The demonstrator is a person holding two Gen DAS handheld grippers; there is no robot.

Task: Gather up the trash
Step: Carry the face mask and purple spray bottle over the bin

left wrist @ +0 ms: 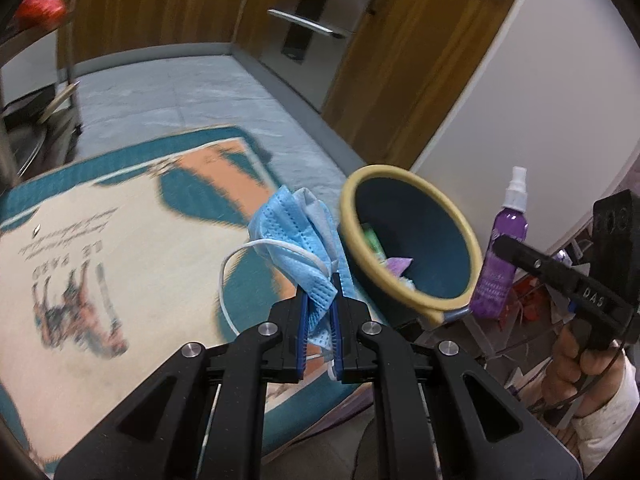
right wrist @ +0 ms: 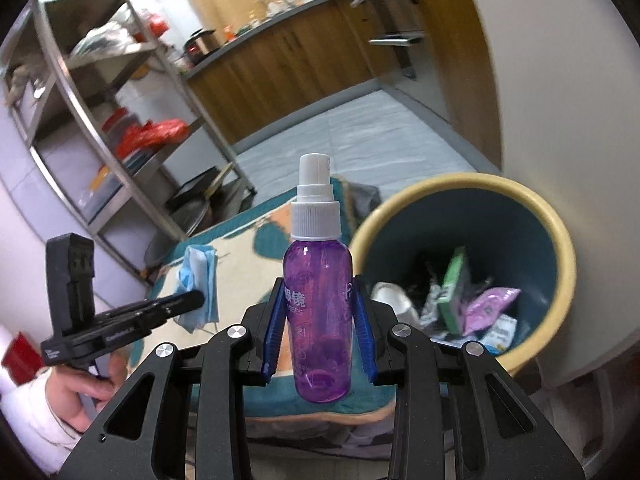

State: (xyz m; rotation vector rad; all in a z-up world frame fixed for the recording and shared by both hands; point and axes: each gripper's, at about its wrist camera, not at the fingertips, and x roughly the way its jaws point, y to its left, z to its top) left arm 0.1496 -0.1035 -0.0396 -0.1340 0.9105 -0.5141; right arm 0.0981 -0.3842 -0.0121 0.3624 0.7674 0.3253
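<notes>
My left gripper [left wrist: 320, 284] is shut on a crumpled light-blue face mask [left wrist: 296, 232] with a white ear loop, held above the rug just left of the bin. The bin [left wrist: 412, 236] is dark blue with a yellow rim and holds several wrappers. My right gripper [right wrist: 320, 292] is shut on a purple spray bottle [right wrist: 318, 312] with a white pump top, held upright left of the bin [right wrist: 556, 232]. The bottle [left wrist: 506, 248] also shows in the left wrist view, right of the bin. The mask [right wrist: 198, 276] and left gripper [right wrist: 192, 298] show at the left of the right wrist view.
A teal, cream and orange rug [left wrist: 120, 248] covers the floor under both grippers. Wooden cabinets [left wrist: 160, 4] and a steel oven [left wrist: 316, 12] stand behind. A metal shelf rack [right wrist: 104, 120] with bags stands at the left. A white wall [left wrist: 540, 100] is at the right.
</notes>
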